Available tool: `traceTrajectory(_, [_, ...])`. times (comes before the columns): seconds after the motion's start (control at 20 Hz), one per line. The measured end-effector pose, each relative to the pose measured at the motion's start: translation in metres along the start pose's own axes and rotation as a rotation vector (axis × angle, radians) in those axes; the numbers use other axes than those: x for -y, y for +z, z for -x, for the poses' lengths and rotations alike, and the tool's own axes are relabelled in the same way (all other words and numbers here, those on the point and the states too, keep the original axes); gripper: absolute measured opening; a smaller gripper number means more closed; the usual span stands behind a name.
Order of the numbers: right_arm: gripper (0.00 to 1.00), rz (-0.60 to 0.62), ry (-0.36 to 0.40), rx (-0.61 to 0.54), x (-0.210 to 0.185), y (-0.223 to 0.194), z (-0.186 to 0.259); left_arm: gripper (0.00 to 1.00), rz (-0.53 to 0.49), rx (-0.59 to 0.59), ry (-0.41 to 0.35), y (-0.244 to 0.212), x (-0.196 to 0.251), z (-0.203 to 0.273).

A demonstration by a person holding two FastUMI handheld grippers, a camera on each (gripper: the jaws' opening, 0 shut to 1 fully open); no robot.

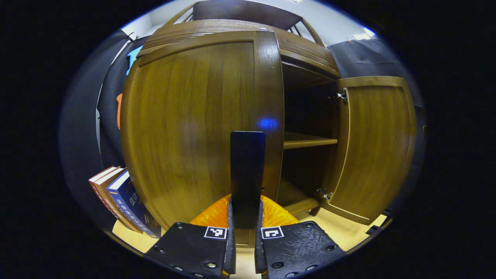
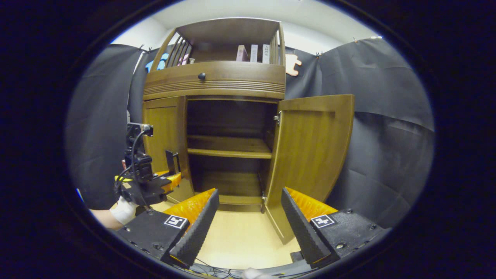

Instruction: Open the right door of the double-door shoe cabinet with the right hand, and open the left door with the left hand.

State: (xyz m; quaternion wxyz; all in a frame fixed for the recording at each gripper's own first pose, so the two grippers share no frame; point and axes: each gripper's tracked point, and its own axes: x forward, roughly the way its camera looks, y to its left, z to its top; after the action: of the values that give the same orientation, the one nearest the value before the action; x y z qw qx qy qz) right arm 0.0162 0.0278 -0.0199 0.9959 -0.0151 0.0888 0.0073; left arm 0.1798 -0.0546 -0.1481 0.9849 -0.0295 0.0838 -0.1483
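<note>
The brown wooden shoe cabinet (image 2: 217,83) stands ahead. Its right door (image 2: 310,155) is swung wide open, showing dark shelves (image 2: 228,149). In the left gripper view the left door (image 1: 193,124) is close in front, and the open right door (image 1: 376,143) is off to the right. My left gripper (image 1: 248,135) is shut, its fingers pressed together over that door's inner stile; I cannot tell whether they pinch anything. In the right gripper view the left gripper (image 2: 172,159) sits at the left door's (image 2: 164,131) free edge. My right gripper (image 2: 248,193) is open and back from the cabinet, holding nothing.
Several books (image 1: 124,201) lean against the cabinet's left side on the pale floor (image 2: 240,236). A drawer with a round knob (image 2: 201,76) and a top shelf with books (image 2: 254,52) sit above the doors. A gloved hand (image 2: 124,211) holds the left gripper.
</note>
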Motion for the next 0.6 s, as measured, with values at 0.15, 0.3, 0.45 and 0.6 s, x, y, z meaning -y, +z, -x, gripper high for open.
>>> traceTrajectory(0.15, [0.99, -0.005, 0.019, -0.005, -0.004, 0.003, -0.011, 0.18, 0.022, -0.002, -0.005, -0.003, -0.005, 0.018])
traceTrajectory(0.3, [1.0, -0.005, 0.041, -0.007, -0.012, 0.002, -0.013, 0.18, 0.029, 0.0, 0.007, -0.005, -0.012, 0.038])
traceTrajectory(0.45, [0.99, 0.006, 0.068, -0.01, -0.021, 0.004, -0.02, 0.18, 0.023, -0.001, 0.012, -0.008, -0.019, 0.056])
traceTrajectory(0.6, [1.0, 0.016, 0.098, -0.013, -0.034, 0.004, -0.025, 0.18, 0.019, -0.004, 0.032, -0.01, -0.027, 0.07])
